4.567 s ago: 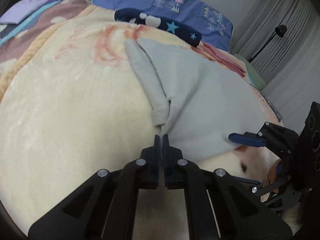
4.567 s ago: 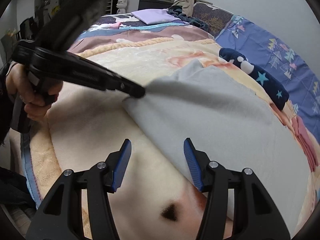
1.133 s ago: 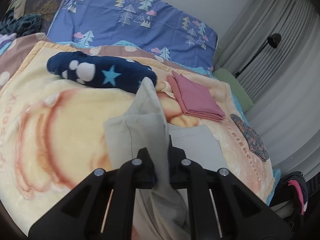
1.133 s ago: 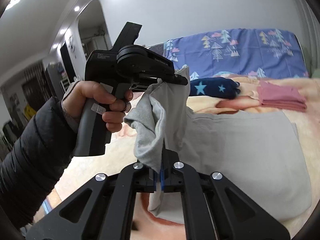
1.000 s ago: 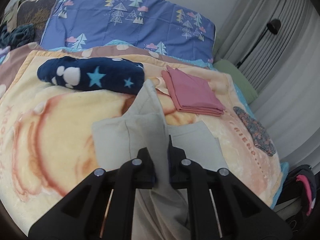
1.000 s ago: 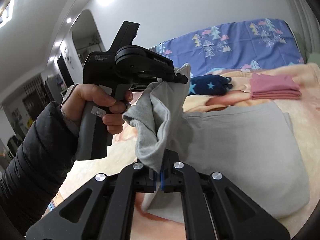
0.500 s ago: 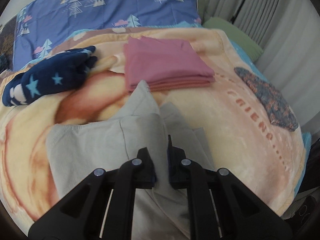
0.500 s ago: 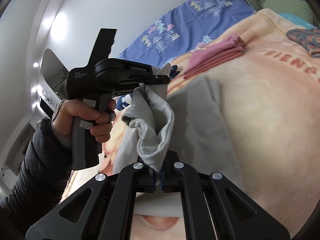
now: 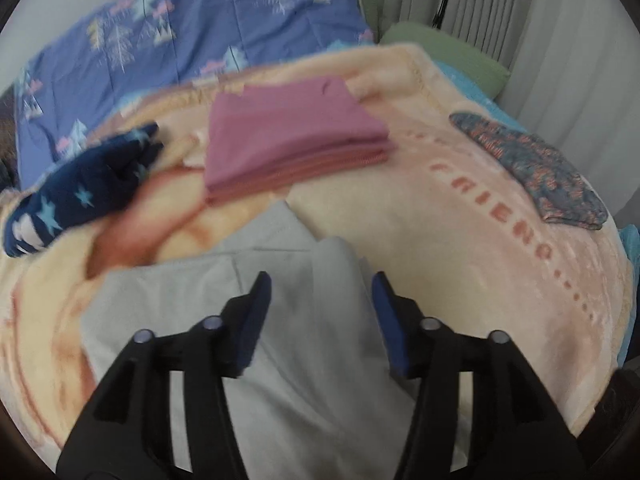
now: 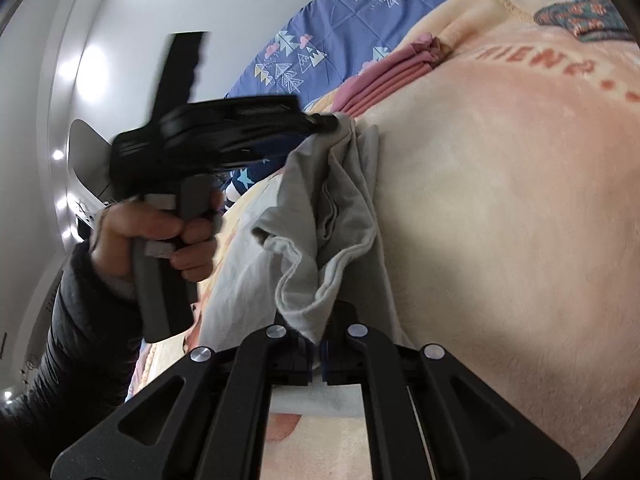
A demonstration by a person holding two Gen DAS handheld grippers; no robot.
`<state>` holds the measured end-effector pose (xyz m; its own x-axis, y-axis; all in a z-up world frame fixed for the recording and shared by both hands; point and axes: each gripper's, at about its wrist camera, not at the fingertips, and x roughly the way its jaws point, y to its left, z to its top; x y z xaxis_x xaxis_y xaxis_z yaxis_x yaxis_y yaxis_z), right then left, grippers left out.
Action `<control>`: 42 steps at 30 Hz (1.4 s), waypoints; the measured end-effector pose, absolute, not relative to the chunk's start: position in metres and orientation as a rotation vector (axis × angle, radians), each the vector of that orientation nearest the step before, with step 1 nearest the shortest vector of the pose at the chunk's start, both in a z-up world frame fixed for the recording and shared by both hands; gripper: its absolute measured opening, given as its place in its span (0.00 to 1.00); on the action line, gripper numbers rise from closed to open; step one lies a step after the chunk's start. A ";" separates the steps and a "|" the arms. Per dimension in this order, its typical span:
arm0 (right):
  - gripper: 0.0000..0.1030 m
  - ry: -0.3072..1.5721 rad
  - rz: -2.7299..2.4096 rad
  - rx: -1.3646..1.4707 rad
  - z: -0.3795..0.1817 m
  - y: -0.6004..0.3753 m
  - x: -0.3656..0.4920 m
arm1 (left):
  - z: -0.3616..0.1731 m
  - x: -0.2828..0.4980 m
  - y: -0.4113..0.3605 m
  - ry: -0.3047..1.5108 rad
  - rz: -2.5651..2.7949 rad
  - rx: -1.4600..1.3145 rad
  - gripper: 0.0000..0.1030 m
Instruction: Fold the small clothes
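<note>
Grey garment [image 10: 320, 216] pinched by right tool [image 10: 318, 350]

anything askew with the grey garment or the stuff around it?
Mostly tidy. The grey garment is bunched where the right gripper pinches its hem, layers uneven. The left gripper fingers have just opened and no longer clamp it. The pink stack is neat; the navy star fabric lies crumpled.

On the blanket [image 9: 460, 216], my garment [image 9: 280, 320] lies nearest me. The folded stack [image 9: 288, 140] lies at twelve o'clock behind it, the star-printed bundle [image 9: 80, 188] at ten, the patterned piece [image 9: 536, 168] at two.
</note>
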<state>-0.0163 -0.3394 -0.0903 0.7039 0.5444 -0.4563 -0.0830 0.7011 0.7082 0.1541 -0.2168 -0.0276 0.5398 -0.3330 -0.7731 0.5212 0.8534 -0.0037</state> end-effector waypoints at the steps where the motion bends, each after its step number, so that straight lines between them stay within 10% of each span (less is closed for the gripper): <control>1: 0.02 0.716 0.388 0.724 -0.091 -0.340 -0.017 | -0.019 0.143 -0.213 0.831 -0.525 0.245 0.57; 13: 0.02 0.711 0.405 0.716 -0.073 -0.334 -0.024 | -0.062 -0.055 -0.104 0.780 -0.474 0.446 0.74; 29: 0.02 0.814 0.321 0.777 -0.089 -0.359 -0.044 | -0.092 -0.060 -0.043 0.813 -0.224 0.301 0.72; 34: 0.03 0.813 0.331 0.738 -0.088 -0.359 -0.054 | -0.087 -0.066 -0.044 0.827 -0.277 0.300 0.59; 38: 0.08 0.738 0.287 0.571 -0.057 -0.348 -0.060 | -0.070 -0.077 -0.037 0.858 -0.406 0.183 0.28; 42: 0.08 0.660 0.293 0.480 -0.037 -0.335 -0.059 | -0.048 -0.076 -0.046 0.777 -0.485 0.127 0.27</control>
<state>-0.0591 -0.3352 -0.0371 0.7555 0.4062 -0.5141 -0.1089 0.8516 0.5128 -0.0760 -0.0463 -0.0476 0.6098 -0.3728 -0.6994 0.4645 0.8831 -0.0657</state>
